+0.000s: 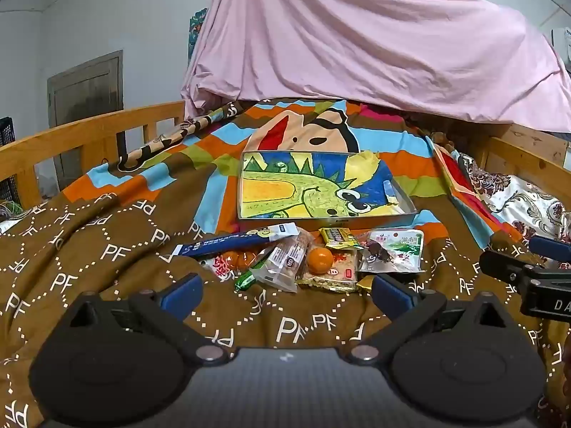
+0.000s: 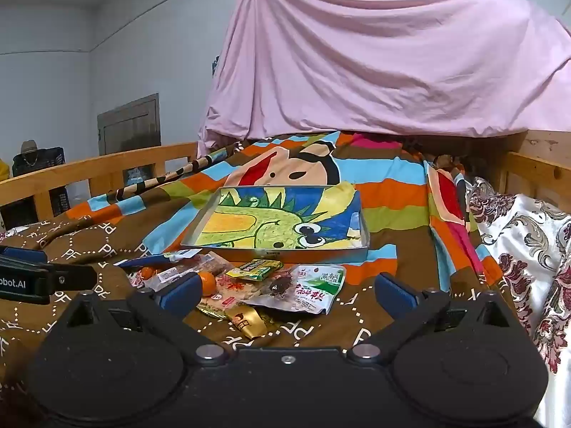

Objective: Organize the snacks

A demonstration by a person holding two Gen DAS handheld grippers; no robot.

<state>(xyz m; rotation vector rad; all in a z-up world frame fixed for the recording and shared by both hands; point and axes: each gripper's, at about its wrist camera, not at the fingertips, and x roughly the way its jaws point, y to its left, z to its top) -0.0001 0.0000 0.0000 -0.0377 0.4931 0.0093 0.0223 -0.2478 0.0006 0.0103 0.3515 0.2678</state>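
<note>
Both grippers hover low over the bed, with jaws spread wide and holding nothing: the left gripper (image 1: 287, 294) in front of the snack pile (image 1: 303, 256), the right gripper (image 2: 287, 294) beside it, a little more to the right. The snacks lie loose on the brown blanket (image 1: 107, 249), just in front of the tray (image 1: 410, 210). The tray holds only a dragon drawing on its floor; no snack is inside it yet, so I judge that the task is at its start.

For a good first pick, I would take an item at the edge of the pile, for example the white and green packet (image 2: 314, 285) or the gold packet (image 2: 248, 321), both close to the right gripper. The orange (image 1: 320, 259) is round and may roll, so the jaws should close on its middle. Thin wrappers are slippery; gripping a sealed edge seems safer.
</note>
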